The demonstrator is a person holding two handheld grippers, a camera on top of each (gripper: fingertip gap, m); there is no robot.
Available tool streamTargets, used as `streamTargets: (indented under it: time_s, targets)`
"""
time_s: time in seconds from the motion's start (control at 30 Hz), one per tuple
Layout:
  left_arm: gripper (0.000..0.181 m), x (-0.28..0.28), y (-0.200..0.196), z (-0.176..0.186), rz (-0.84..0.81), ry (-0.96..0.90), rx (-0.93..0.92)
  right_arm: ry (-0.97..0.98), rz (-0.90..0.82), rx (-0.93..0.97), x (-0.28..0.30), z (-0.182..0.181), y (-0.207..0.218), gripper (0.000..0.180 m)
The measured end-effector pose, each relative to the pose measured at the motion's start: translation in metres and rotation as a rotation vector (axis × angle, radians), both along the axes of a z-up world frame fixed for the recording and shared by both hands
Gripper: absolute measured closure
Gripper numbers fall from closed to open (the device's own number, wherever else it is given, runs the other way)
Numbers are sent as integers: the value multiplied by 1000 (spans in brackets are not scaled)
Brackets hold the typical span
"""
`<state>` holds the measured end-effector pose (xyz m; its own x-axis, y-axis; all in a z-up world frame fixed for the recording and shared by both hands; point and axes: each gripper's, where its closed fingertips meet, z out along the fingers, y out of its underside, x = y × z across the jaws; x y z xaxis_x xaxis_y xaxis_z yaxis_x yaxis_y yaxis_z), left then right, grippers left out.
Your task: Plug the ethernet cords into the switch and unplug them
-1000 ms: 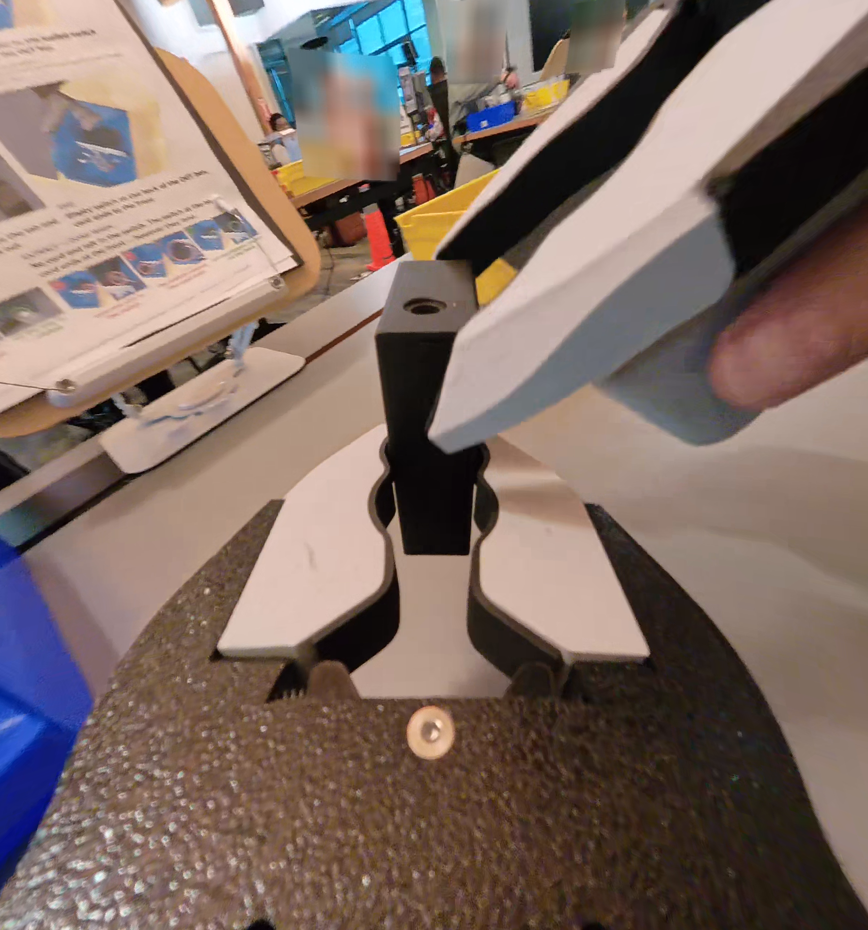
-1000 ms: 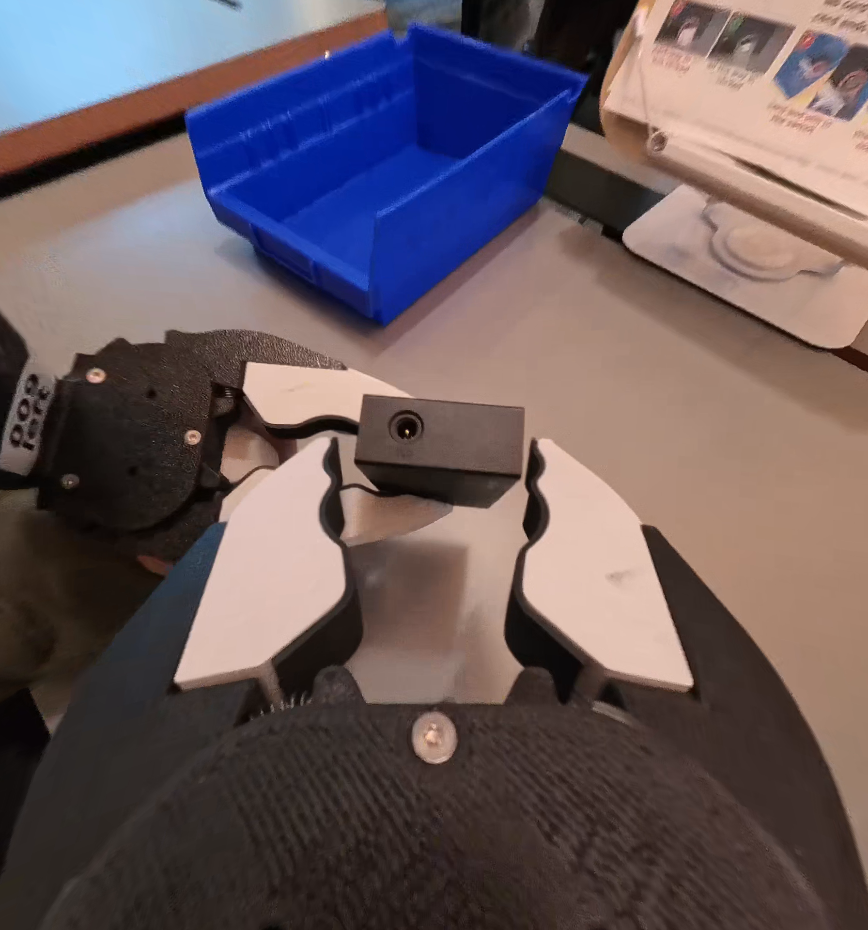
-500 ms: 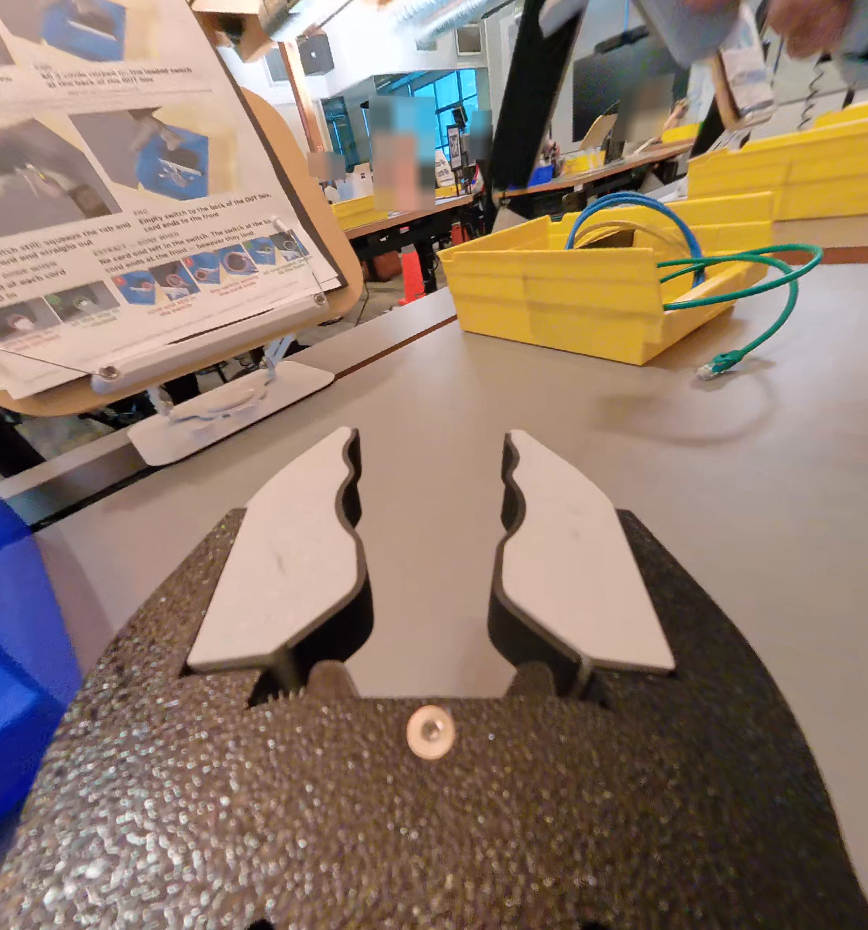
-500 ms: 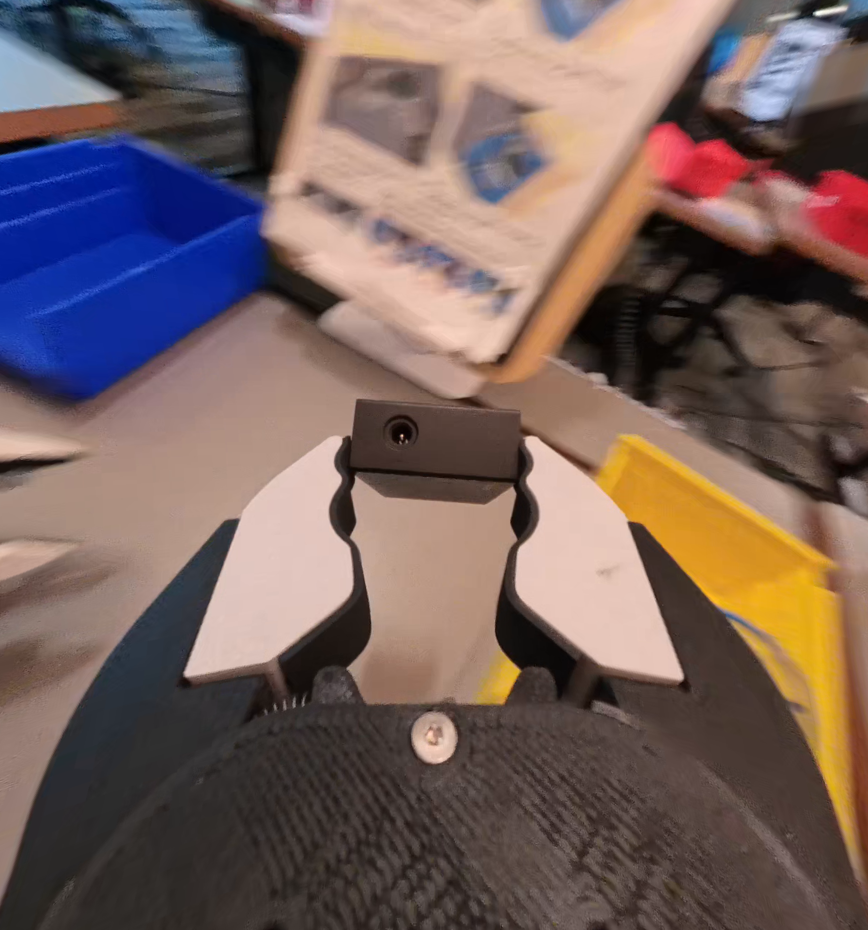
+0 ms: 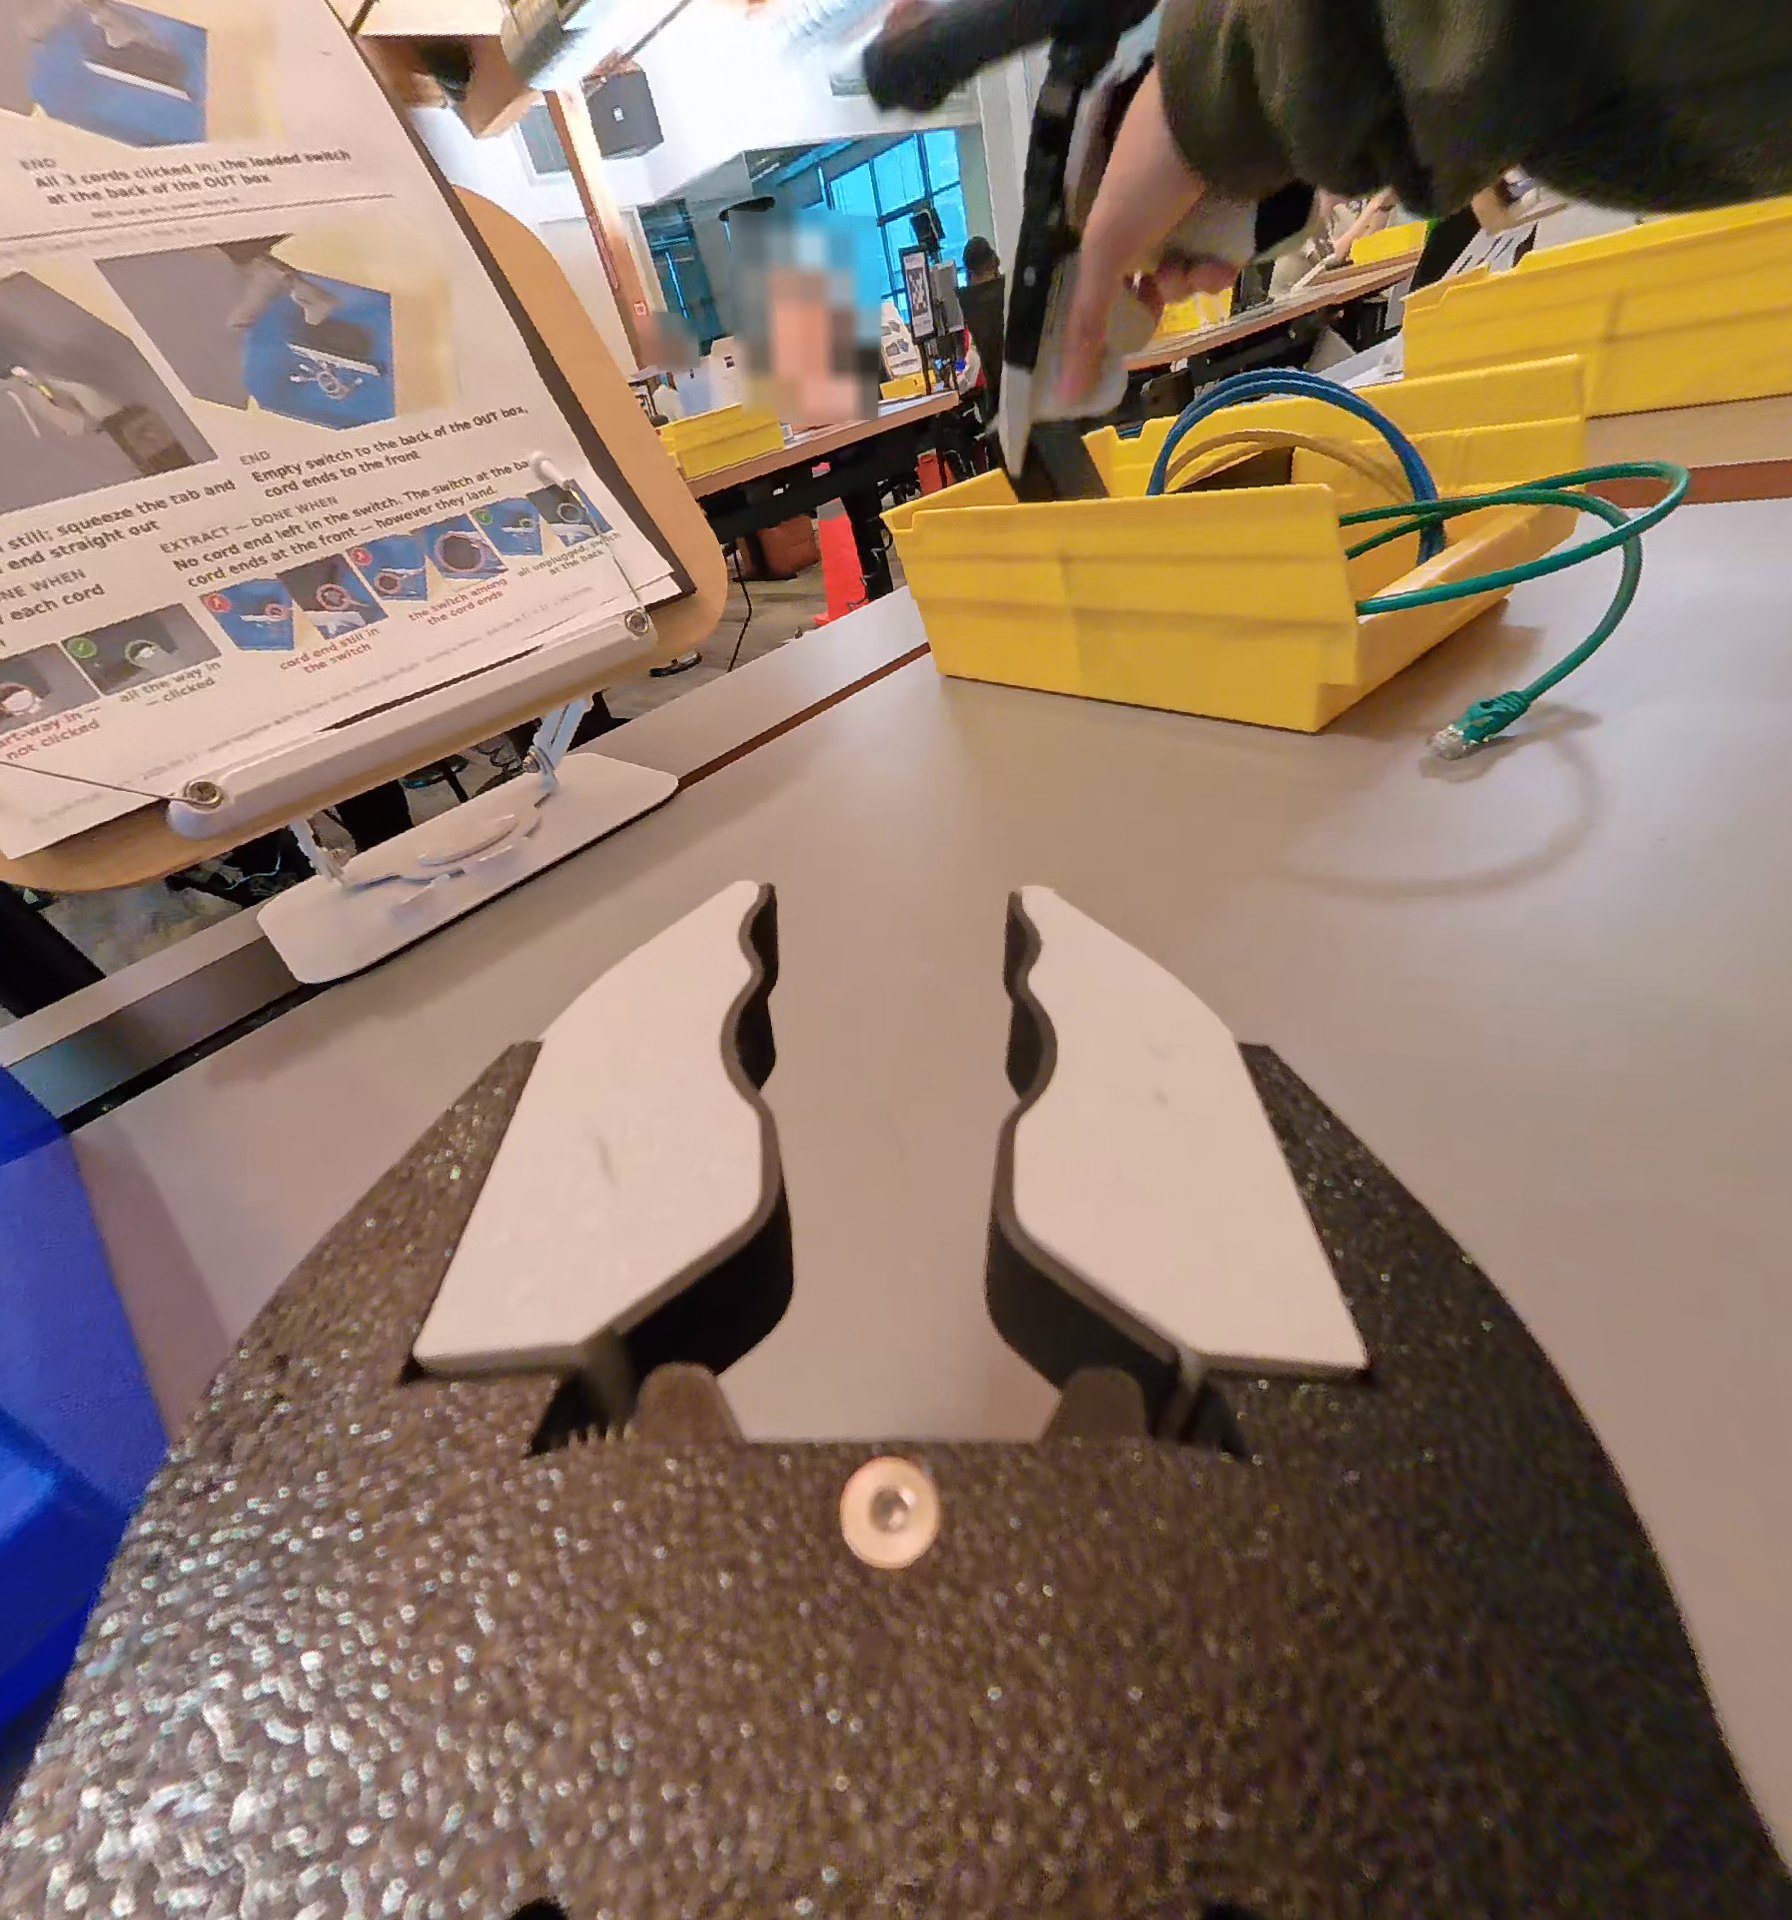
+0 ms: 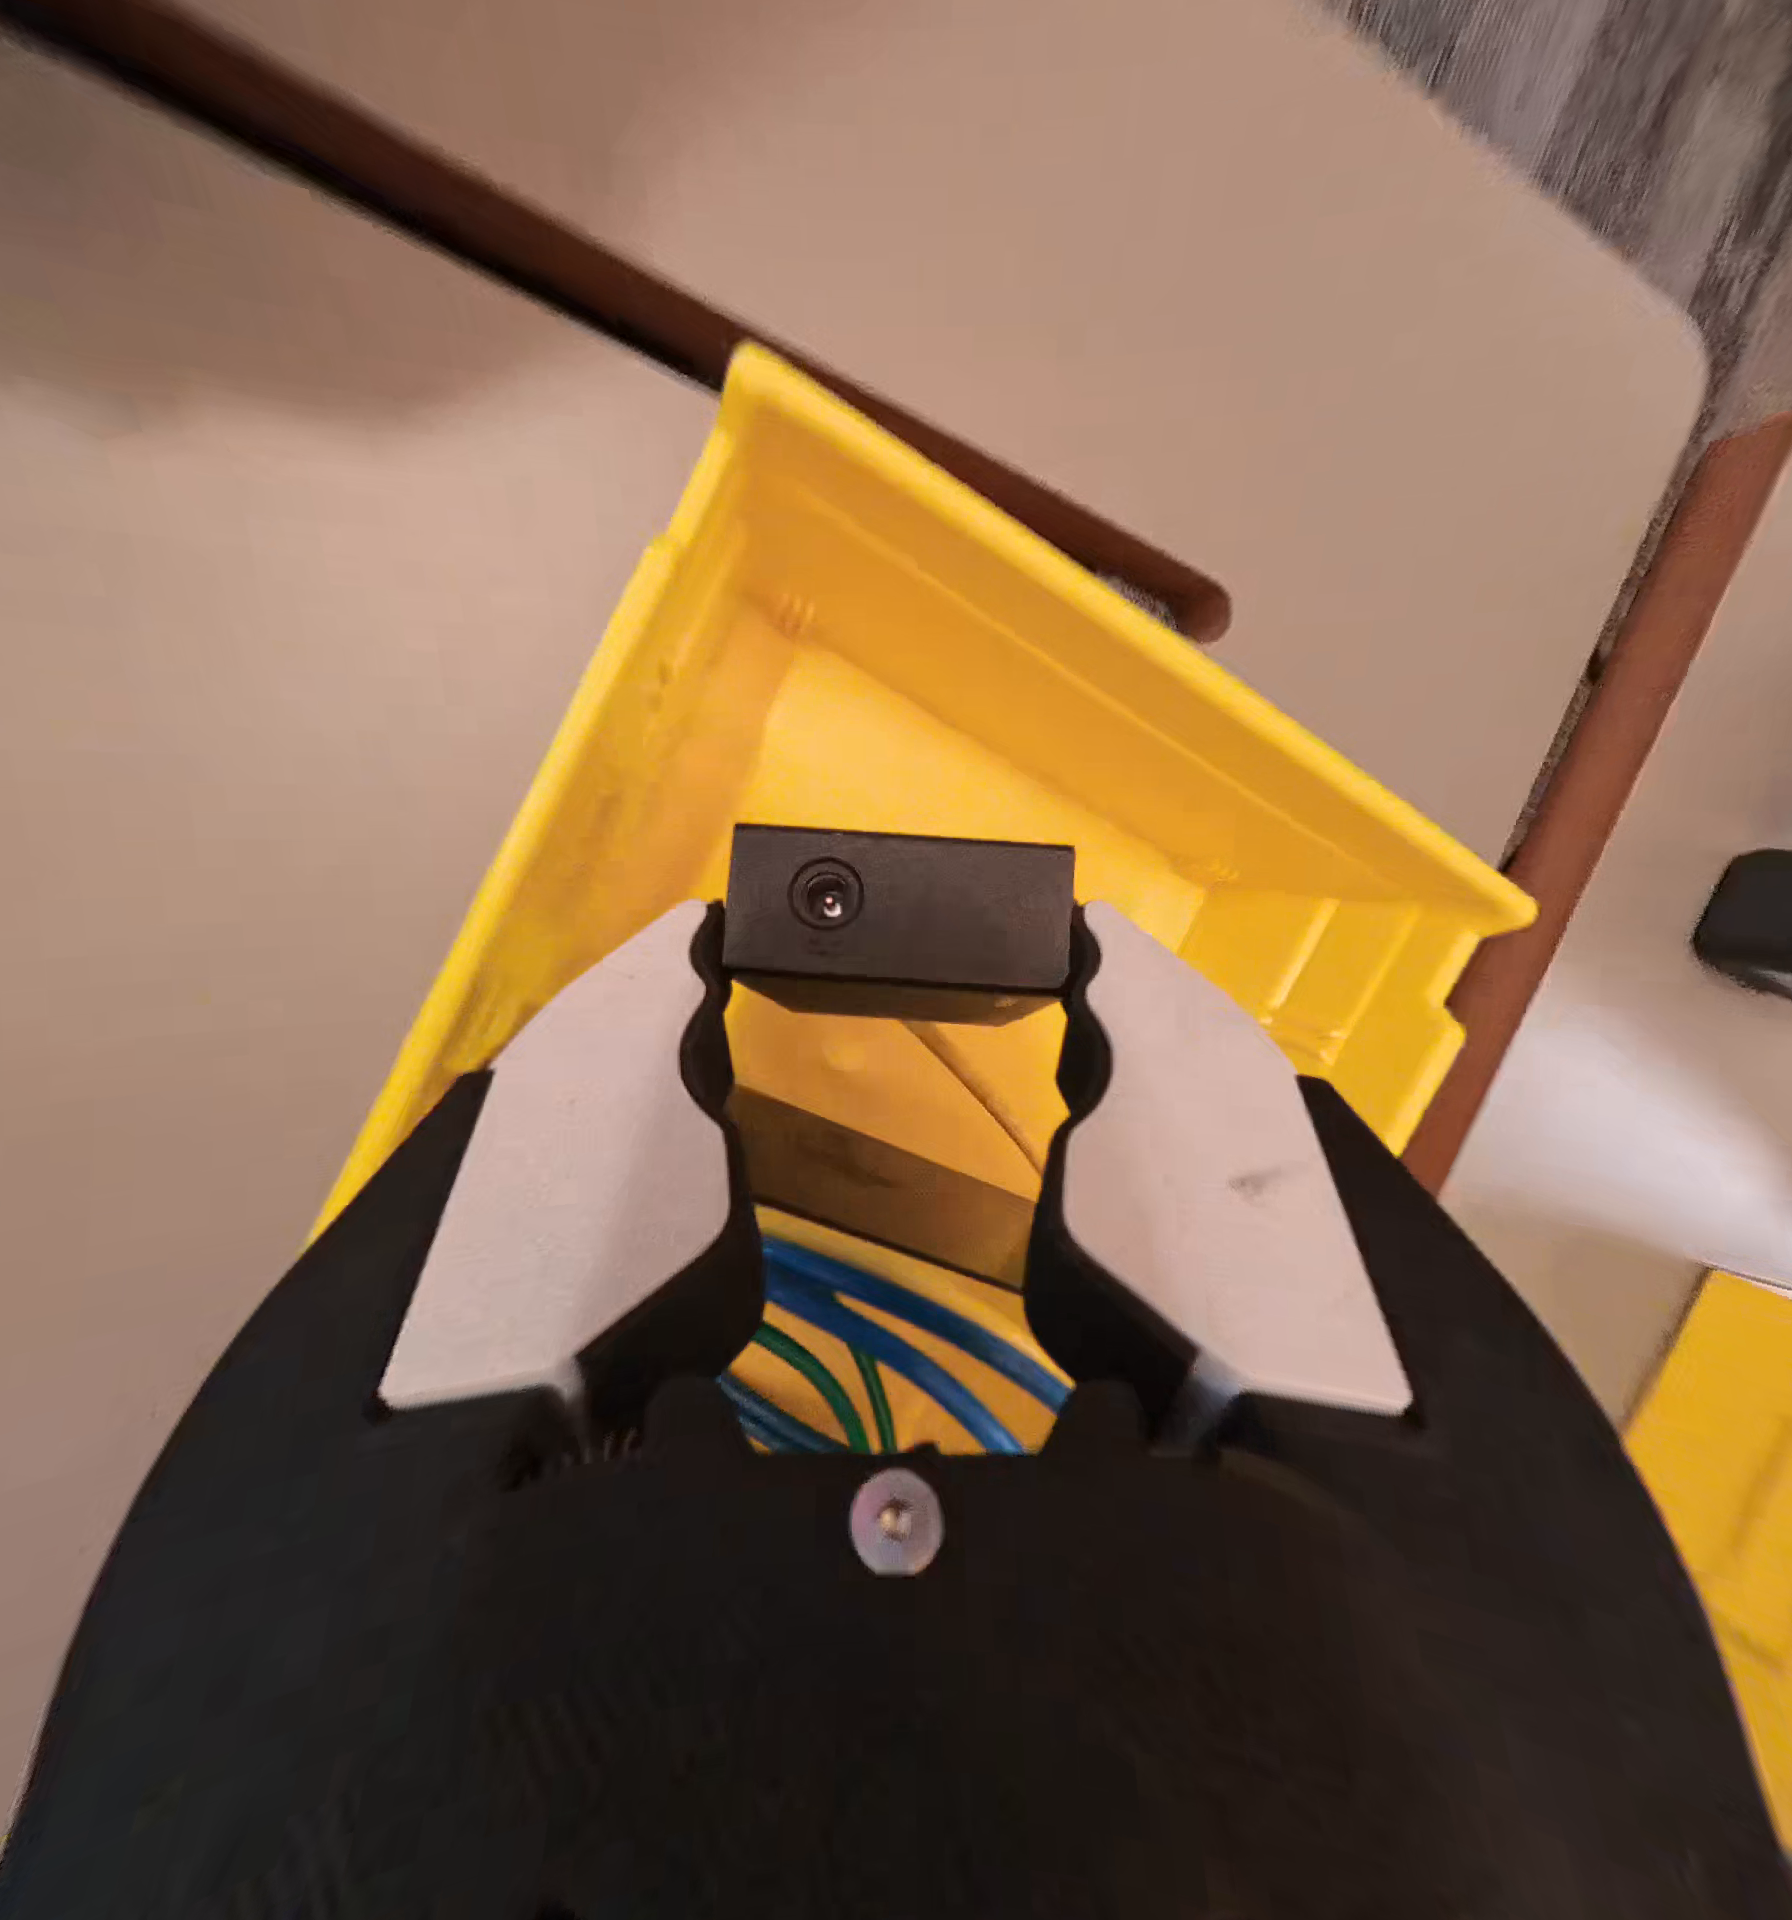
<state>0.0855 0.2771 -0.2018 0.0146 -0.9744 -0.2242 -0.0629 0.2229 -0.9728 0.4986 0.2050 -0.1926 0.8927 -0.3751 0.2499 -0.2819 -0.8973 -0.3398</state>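
While my right fingers [image 6: 897,966] clamp the switch [image 6: 897,909] by its short ends above the yellow bin [image 6: 985,613], it looks rigid, light, smooth-sided, so slip seems possible. Left fingers [image 5: 887,971] gape empty over the surface [image 5: 1287,935].

Switch and ethernet cords at the yellow bin

The switch [image 6: 897,920] is a small black rectangular box with a round socket on its facing end, held level above the inside of the yellow bin [image 6: 985,613], near a far corner. The blue cord [image 5: 1297,416] loops up in an arch out of the bin. The green cord [image 5: 1557,561] runs out over the bin's low open end in a wide curve; its clear-tipped plug [image 5: 1474,724] rests on the table just beside the bin, unplugged.
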Motion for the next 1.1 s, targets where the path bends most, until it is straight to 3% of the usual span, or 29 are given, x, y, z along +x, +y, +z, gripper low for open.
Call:
streamTargets:
  time_s: [0.13, 0.2, 0.3, 0.37, 0.47, 0.57, 0.7, 0.93, 1.1]
  targets:
    - [141, 1, -2, -1, -7, 10, 14, -60, 124, -194, 3, -23, -7, 118]
    - [141, 1, -3, -2, -12, 13, 21, -165, 202, -206, 3, -9, -3, 115]
    - [141, 1, -4, -2, -15, 16, 27, -277, 291, -208, -14, 32, -15, 92]
    - [141, 1, -4, -2, -16, 14, 27, -285, 410, -174, -49, 51, -33, 90]
    - [142, 1, -4, -2, -17, 14, 24, -195, 652, -146, -126, 47, -81, 87]
    - [142, 1, -5, -2, -23, 14, 29, -117, 734, -216, -171, 14, -146, 97]
    - [143, 1, -7, -3, -30, 16, 37, -215, 810, -323, -184, -37, -210, 101]
    - [145, 1, -8, -3, -29, 16, 53, -540, 890, -195, -168, -58, -198, 123]
    - [146, 1, -10, -3, -31, 16, 66, -574, 992, -321, -159, -78, -206, 180]
